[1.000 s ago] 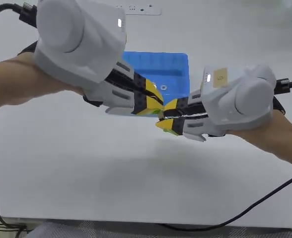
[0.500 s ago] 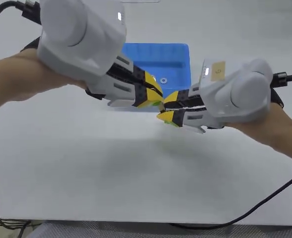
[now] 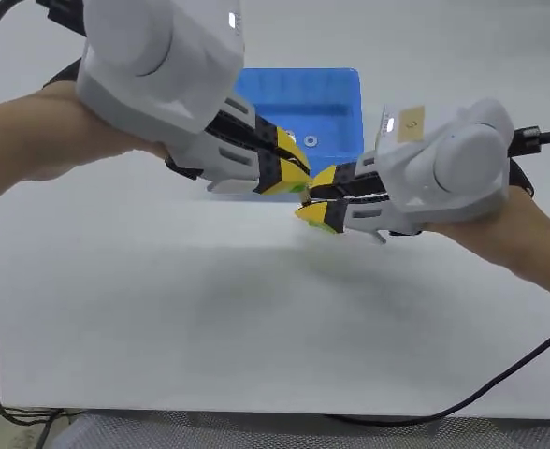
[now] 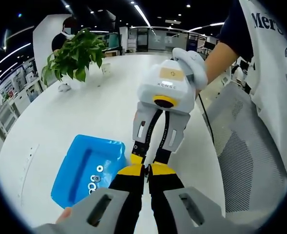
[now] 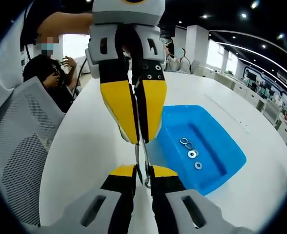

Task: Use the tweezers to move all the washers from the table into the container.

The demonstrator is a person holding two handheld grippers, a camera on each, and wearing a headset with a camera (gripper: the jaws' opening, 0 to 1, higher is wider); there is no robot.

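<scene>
Washers point(image 5: 193, 154) in blue container point(image 5: 213, 130), beside tweezers point(image 5: 142, 158) between left tool point(image 5: 139, 140) and right tool point(image 5: 143, 173)

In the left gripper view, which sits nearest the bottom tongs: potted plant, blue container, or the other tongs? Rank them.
1. Right gripper, tip to tip, straight ahead.
2. Blue container, lower left.
3. Potted plant, far upper left.

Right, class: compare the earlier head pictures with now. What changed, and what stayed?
Nothing was taken hold of or let go. The left claw and right claw stay tip to tip with the tweezers between them, by the blue container and its near edge. The picture's upward shift looks like camera movement. The washers still lie inside it.
</scene>
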